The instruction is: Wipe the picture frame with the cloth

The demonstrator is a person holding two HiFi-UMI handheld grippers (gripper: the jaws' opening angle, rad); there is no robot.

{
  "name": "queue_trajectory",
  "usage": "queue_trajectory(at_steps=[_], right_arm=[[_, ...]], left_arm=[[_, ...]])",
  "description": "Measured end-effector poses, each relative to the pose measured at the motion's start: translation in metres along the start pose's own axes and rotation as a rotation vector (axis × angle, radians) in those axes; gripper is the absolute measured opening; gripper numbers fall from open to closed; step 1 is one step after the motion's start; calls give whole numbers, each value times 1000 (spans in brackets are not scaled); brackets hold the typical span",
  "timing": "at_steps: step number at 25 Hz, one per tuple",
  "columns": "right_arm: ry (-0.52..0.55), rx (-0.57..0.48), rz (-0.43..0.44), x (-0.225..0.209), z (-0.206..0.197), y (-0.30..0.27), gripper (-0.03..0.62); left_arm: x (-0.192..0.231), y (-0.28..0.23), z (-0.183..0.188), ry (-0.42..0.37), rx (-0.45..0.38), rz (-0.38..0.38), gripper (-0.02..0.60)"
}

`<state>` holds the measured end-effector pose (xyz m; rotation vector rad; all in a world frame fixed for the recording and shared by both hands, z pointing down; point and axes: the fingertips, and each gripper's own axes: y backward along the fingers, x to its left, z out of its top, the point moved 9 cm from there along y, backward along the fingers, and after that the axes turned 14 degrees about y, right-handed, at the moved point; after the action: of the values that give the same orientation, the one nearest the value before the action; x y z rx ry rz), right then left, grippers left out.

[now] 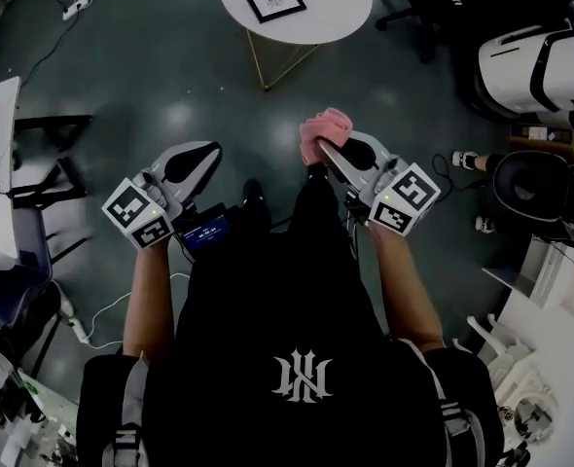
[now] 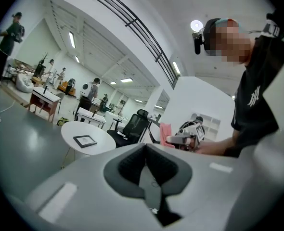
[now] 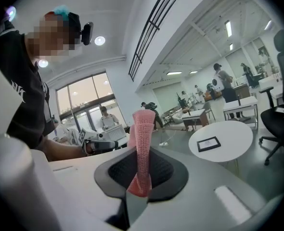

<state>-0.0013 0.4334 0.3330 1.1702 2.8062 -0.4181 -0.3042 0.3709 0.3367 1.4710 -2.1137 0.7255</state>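
1. My left gripper (image 2: 145, 150) has its jaws pressed together with nothing between them.
2. Beyond them stands a round white table (image 2: 70, 128) with the picture frame (image 2: 85, 140) lying flat on it.
3. A black office chair (image 2: 135, 125) stands just beside that table.
4. To the right, my right gripper (image 2: 173, 139) has the pink cloth (image 2: 166, 130) standing up at its tip.

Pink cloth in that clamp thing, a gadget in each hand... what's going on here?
A person stands holding a two-jaw gripper in each hand. The right gripper is shut on a pink cloth, which sticks up out of its jaws. The left gripper is shut and holds nothing. The picture frame lies flat on a round white table ahead of the person. Neither gripper is near it, so the wiping has not yet begun.
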Motion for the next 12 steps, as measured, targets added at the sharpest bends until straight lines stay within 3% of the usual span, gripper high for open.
queue_trajectory(at_steps=[4,12], right_arm=[[38,10,128,-33,9,-17,25],[80,19,251,-116,17,-9,26]], left_arm=[[-1,-6,-1,7,-71,108,3],[-16,-63,6,3,-145,223,3]])
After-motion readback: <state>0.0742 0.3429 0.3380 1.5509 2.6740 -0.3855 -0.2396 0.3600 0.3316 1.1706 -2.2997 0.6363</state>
